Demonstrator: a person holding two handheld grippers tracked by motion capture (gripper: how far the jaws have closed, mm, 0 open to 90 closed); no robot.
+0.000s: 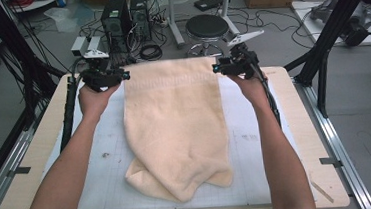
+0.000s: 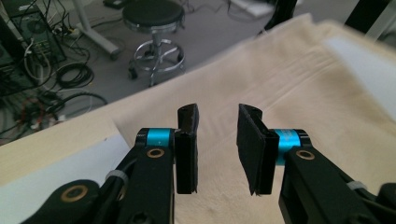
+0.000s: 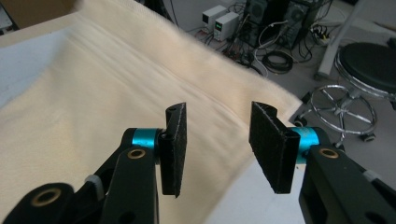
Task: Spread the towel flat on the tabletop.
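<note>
Both grippers released: left gripper (image 1: 122, 75) and right gripper (image 1: 216, 68) flank the far corners of the cream terry towel (image 1: 177, 125), jaws apart, nothing gripped.

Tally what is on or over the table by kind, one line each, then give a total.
Towel: 1
Mat: 1
Tongs: 2, left and right, both open at the towel's far corners
Total: 4
</note>
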